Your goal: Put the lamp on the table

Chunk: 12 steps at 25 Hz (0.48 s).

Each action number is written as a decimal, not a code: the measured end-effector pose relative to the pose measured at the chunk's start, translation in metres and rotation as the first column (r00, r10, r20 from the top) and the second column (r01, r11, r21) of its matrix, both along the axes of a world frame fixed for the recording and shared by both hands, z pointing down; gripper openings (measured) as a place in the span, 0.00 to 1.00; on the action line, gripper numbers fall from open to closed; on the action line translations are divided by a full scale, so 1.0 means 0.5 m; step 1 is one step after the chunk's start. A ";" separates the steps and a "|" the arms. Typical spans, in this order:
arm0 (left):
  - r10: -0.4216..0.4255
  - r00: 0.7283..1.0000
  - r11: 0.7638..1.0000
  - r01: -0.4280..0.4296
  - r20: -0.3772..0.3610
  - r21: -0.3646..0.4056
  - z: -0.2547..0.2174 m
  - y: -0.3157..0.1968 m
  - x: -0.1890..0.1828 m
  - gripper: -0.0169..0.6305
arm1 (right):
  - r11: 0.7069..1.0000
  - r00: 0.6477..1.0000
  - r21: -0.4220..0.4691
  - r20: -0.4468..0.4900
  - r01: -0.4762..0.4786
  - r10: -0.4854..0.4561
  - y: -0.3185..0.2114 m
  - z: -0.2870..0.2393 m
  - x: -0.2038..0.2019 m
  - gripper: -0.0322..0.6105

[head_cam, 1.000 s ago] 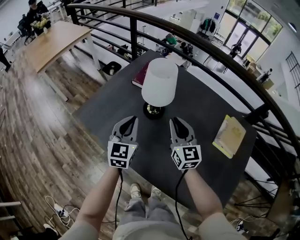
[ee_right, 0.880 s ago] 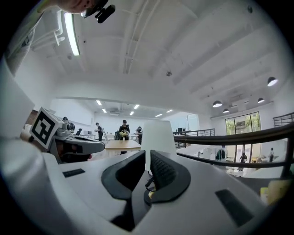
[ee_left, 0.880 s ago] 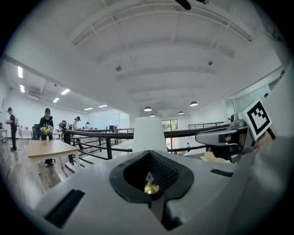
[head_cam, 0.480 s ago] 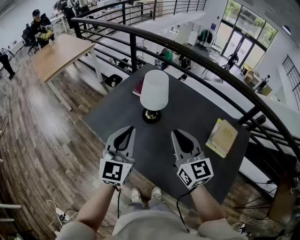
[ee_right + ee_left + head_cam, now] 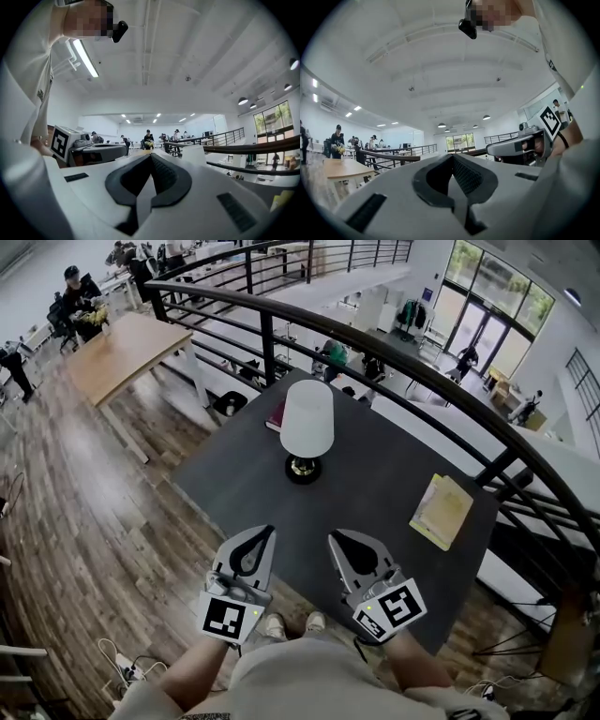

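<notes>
Left tool (image 5: 267,532), right tool (image 5: 334,538) pulled back from lamp (image 5: 307,426), both shut

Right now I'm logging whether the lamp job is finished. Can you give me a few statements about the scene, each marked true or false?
1. The lamp stands upright on the dark table. True.
2. The right gripper grips the lamp's base. False: its jaws are shut on nothing, and it is at the table's near edge, apart from the lamp.
3. The left gripper is shut and empty. True.
4. The yellow booklet lies under the lamp. False: it lies apart from the lamp, toward the table's right side.
5. A red book lies just beyond the lamp, near the table's far edge. True.
</notes>
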State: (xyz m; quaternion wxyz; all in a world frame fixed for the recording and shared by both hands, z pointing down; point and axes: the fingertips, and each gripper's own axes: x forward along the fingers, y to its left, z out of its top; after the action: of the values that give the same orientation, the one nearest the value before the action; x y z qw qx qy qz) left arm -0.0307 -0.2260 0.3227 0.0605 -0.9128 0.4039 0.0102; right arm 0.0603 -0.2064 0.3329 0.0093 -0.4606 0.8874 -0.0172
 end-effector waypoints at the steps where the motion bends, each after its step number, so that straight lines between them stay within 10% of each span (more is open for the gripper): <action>1: -0.006 1.000 1.000 0.006 0.005 -0.004 0.001 0.010 0.000 0.03 | 1.000 1.000 -0.011 -0.002 0.003 -0.003 0.010 0.005 0.000 0.05; 12: -0.024 1.000 0.999 0.024 0.008 -0.029 0.001 0.026 -0.005 0.03 | 1.000 0.997 0.023 -0.072 0.013 -0.011 0.026 -0.016 -0.016 0.05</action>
State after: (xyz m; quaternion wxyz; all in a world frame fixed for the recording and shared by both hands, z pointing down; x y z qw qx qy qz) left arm -0.0330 -0.2128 0.3234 0.0488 -0.9087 0.4145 0.0000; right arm 0.0524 -0.1934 0.3249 -0.0173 -0.4553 0.8901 0.0100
